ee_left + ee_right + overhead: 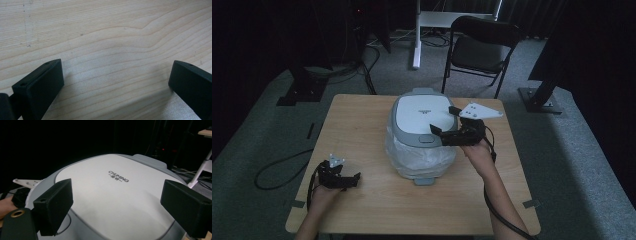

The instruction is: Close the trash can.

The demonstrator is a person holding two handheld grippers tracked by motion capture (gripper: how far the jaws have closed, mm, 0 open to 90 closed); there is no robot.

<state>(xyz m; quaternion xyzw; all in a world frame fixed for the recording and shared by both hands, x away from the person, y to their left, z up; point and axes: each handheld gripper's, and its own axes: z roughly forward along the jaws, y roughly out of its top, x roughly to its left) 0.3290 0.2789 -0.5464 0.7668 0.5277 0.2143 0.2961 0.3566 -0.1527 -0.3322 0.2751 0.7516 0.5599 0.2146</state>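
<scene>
1. A rice cooker [424, 132] stands in the middle of the worktop [362, 130], its lid [422, 114] shut flat. The body below the lid looks wrapped in clear film.
2. The right tongs [447, 124] hover at the cooker's right front corner, level with the lid. Their jaws stand wide apart and hold nothing. One tip reaches over the lid's right edge and the other lies near the latch button [426, 139] at the front.
3. In the right gripper view the lid [110, 195] spreads between the two spread jaws, with the printed brand mark near its middle.
4. The left tongs [346, 176] rest low near the worktop's front left corner, well apart from the cooker. Their jaws are also spread with nothing between them, and bare wood [105, 50] lies under them.
5. The step in hand looks like the approach to opening the cooker, with no grip or press made yet.
6. The next move probably calls for bringing one right jaw tip down onto the latch button and pressing, so the lid can spring up.
7. The left tongs may need to come across and steady the body, since a push at the front could slide the cooker on the wood.
</scene>
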